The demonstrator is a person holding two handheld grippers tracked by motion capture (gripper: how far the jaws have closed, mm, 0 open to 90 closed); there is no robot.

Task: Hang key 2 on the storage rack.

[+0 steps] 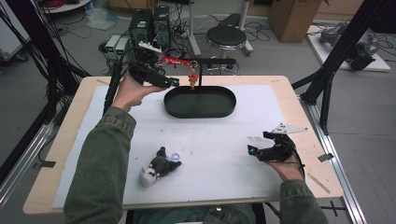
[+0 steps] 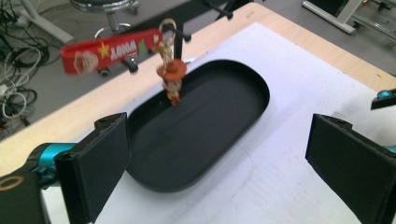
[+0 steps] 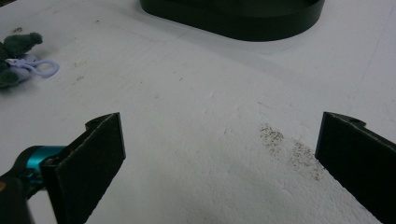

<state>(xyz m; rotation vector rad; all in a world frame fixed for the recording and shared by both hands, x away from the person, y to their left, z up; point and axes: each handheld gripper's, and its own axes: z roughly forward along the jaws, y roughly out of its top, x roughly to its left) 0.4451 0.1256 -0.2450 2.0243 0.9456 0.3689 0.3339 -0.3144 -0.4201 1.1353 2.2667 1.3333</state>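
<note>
Left gripper jaws wide apart, nothing between them; in the left gripper view they rise at the lower left and lower right corners, with the black oval metal tray in the gap beyond. In the high view this left gripper sits upper left of centre, raised, tips just beside the tray's left rim.

Small orange cowboy figure keychain hangs on a ring from the black hook stand, upper centre of the left gripper view, dangling over the tray's far rim, near the gripper but apart from it. Red printed strap sticks out from the same ring, toward upper left. In the high view the keychain hangs at centre top, strap just left of it.

Right gripper jaws also wide apart, empty, above the white foam mat. High view: right gripper at lower right, low over the mat.

Dark green plush toy with pale head lies on the mat, lower centre-left, lilac clip attached, well apart from both grippers.

Light wooden table under the mat.
</note>
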